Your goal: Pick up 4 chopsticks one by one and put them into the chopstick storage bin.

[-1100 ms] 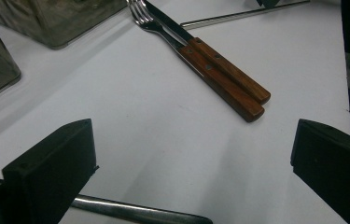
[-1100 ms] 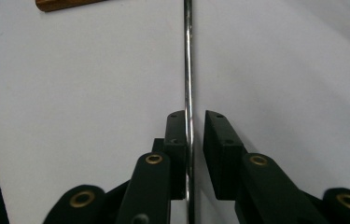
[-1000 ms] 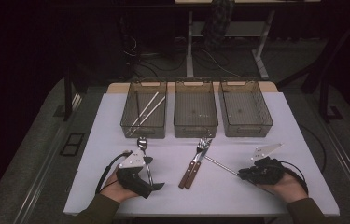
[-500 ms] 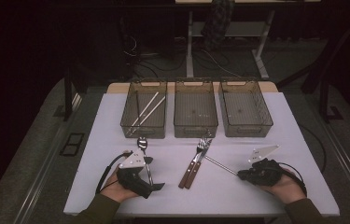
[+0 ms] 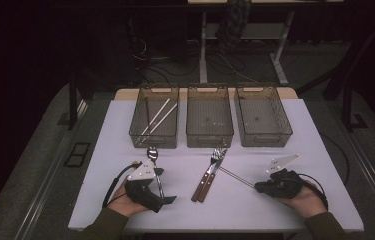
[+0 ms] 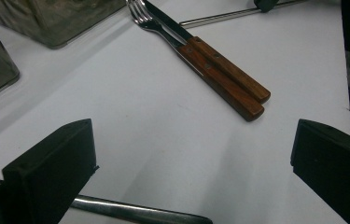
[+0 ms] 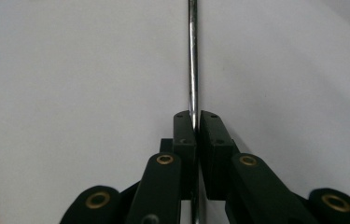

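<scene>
Steel spoon (image 5: 155, 167) lies lower left of the high view, under my left gripper (image 5: 162, 200), whose jaws stand wide apart and hold nothing; in its own view the spoon handle (image 6: 135, 211) runs beside 1 jaw. At centre 2 wood-handled pieces (image 5: 206, 180) lie together below 3 bins (image 5: 210, 137). Lower right, my right gripper (image 5: 258, 187) is clamped on a thin rod (image 7: 192, 60) flat on the table (image 5: 255, 210). I judge the pinch sits near the rod's end, so lifting could let it pivot or slip free.

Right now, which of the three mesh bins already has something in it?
The leftmost bin, which holds two metal chopsticks lying diagonally. The middle bin and right bin look empty.
</scene>
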